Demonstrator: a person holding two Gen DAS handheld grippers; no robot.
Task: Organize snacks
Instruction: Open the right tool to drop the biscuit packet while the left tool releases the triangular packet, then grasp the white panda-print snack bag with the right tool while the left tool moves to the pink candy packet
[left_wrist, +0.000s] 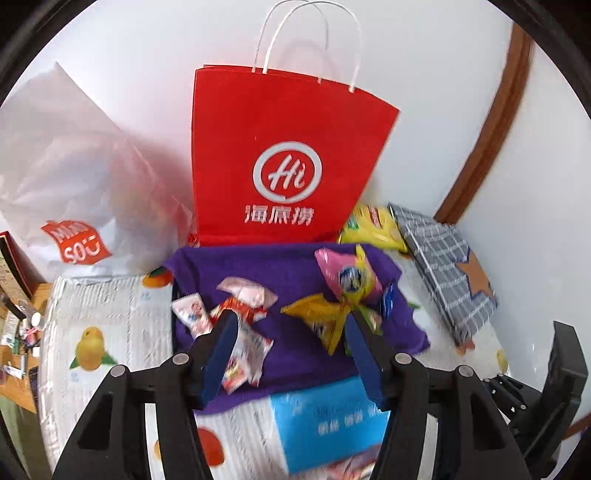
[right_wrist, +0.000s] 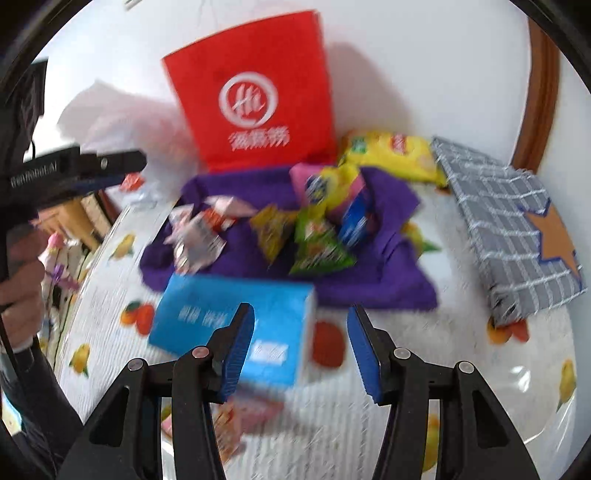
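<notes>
Several snack packets lie on a purple cloth (left_wrist: 295, 266) (right_wrist: 258, 184): white-red packets (left_wrist: 243, 332) (right_wrist: 195, 236) at the left, a yellow packet (left_wrist: 321, 314) (right_wrist: 273, 229), a green packet (right_wrist: 317, 247) and a pink-yellow bag (left_wrist: 347, 277) (right_wrist: 328, 188). A red paper bag (left_wrist: 284, 155) (right_wrist: 251, 92) stands behind, against the wall. My left gripper (left_wrist: 291, 325) is open just above the cloth, between the white-red and yellow packets. My right gripper (right_wrist: 301, 325) is open and empty over a blue box (right_wrist: 236, 325) (left_wrist: 328, 417).
A yellow chip bag (left_wrist: 373, 225) (right_wrist: 391, 155) and a grey checked box with a star (left_wrist: 450, 273) (right_wrist: 509, 236) lie at the right. A white plastic bag (left_wrist: 70, 184) stands at the left. The fruit-print tablecloth (left_wrist: 96, 332) (right_wrist: 424, 350) covers the table. A pink packet (right_wrist: 247, 413) lies near me.
</notes>
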